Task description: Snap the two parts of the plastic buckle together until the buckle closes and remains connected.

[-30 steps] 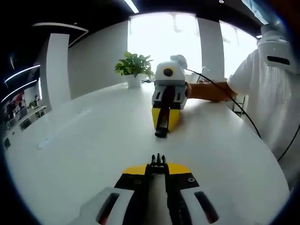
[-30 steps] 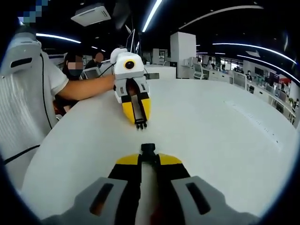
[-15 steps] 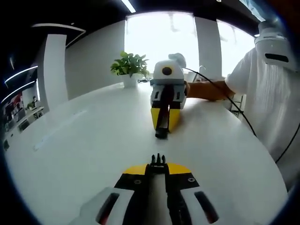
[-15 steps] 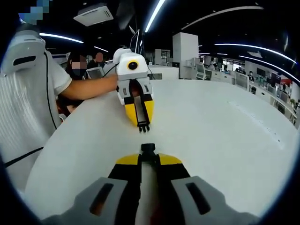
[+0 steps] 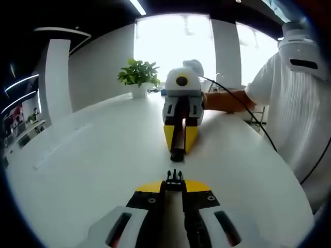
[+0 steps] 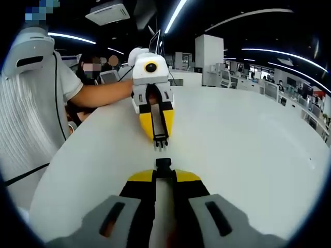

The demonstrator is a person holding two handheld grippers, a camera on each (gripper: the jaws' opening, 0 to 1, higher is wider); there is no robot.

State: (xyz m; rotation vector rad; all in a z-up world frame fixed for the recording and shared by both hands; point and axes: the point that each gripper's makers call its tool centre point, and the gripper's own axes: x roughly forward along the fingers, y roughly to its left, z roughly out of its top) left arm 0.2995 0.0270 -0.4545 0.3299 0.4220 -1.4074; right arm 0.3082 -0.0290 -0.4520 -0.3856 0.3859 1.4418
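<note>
in the left gripper view the left gripper (image 5: 174, 181) rises from the bottom edge with its yellow-tipped jaws drawn close, pinching the pronged buckle half (image 5: 174, 178); just its small black prongs stick out past the tips, and the rest of the piece is hidden between the jaws. just beyond it on the white table (image 5: 93, 170) comes the right gripper (image 5: 178, 151), pointing straight back at the camera, its jaws closed on the socket buckle half (image 5: 177, 154), a dark stub at its tips whose shape is hard to make out. the two halves face each other across a small gap, near but apart.

in the right gripper view the same pairing shows from the other side: the right gripper (image 6: 163, 166) at the bottom nips the socket buckle half (image 6: 163, 164), a short black block mostly buried between the jaws, and the left gripper (image 6: 160, 138) opposite carries the pronged buckle half (image 6: 160, 140), prongs aimed toward the socket, not touching it.

behind the right gripper a forearm (image 5: 227, 101) reaches in, and a person in a white shirt (image 5: 297, 103) is cut off by the right edge. a potted plant (image 5: 137, 77) stands at the table's far side before bright, washed-out windows. the far office in the right gripper view is dim and too small to read.
</note>
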